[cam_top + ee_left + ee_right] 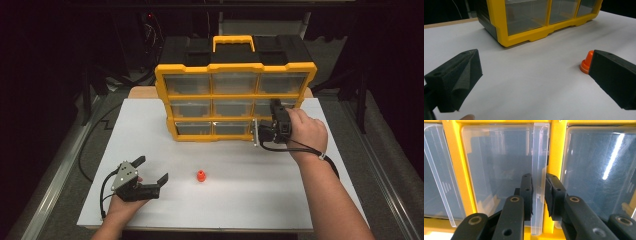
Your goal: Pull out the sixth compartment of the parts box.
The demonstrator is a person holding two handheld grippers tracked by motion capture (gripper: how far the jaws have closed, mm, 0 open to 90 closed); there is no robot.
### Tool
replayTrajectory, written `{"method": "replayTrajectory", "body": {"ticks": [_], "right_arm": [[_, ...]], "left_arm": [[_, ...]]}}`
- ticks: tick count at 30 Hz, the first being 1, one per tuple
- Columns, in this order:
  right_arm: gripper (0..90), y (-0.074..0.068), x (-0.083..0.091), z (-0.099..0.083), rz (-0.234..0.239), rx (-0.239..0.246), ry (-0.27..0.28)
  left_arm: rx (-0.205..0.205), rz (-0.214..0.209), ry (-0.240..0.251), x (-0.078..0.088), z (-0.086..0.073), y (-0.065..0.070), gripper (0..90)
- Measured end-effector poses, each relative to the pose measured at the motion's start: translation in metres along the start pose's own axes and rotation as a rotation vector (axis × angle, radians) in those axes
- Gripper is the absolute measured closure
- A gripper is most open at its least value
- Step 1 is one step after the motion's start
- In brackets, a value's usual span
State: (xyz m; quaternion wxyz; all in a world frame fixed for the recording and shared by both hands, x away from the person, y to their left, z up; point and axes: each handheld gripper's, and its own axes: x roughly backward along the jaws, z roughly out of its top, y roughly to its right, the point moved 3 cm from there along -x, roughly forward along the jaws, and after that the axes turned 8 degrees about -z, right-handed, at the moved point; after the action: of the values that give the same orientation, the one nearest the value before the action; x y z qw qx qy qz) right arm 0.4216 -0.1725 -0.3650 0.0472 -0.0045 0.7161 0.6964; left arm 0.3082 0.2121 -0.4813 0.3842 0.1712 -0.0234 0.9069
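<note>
Yellow drawer cabinet point(235, 100) stands at the desk's point(150, 125) far edge, black handle side up, nine clear drawers facing the person. Small orange cone-shaped cap point(201, 175) sits alone mid-desk, nothing near it. Right claw point(539, 192) at the cabinet's right side, jaws clamped on a clear drawer's pull lip point(539, 157). Left claw point(152, 170) rests near the desk's front-left corner, jaws spread wide, empty.

Glossy clear plastic drawer point(499, 170) (yellow frame point(454, 170))
</note>
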Motion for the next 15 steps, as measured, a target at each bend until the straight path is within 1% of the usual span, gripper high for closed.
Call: {"method": "replayTrajectory", "body": {"ticks": [5, 9, 10, 15], "right_arm": [[78.5, 0.000, 0.000, 0.000, -0.006, 0.005, -0.003], [78.6, 0.001, 0.002, 0.000, 0.001, 0.007, -0.002], [78.6, 0.001, 0.003, 0.000, 0.007, 0.000, -0.003], [78.7, 0.002, 0.011, -0.001, 0.003, 0.007, 0.011]], "left_arm": [[0.001, 0.002, -0.005, 0.000, 0.000, 0.000, 0.2], [0.006, 0.004, 0.002, 0.000, 0.000, 0.000, 0.2], [0.007, 0.005, 0.003, 0.000, 0.000, -0.001, 0.2], [0.008, 0.006, 0.000, 0.000, 0.000, -0.001, 0.2]]}}
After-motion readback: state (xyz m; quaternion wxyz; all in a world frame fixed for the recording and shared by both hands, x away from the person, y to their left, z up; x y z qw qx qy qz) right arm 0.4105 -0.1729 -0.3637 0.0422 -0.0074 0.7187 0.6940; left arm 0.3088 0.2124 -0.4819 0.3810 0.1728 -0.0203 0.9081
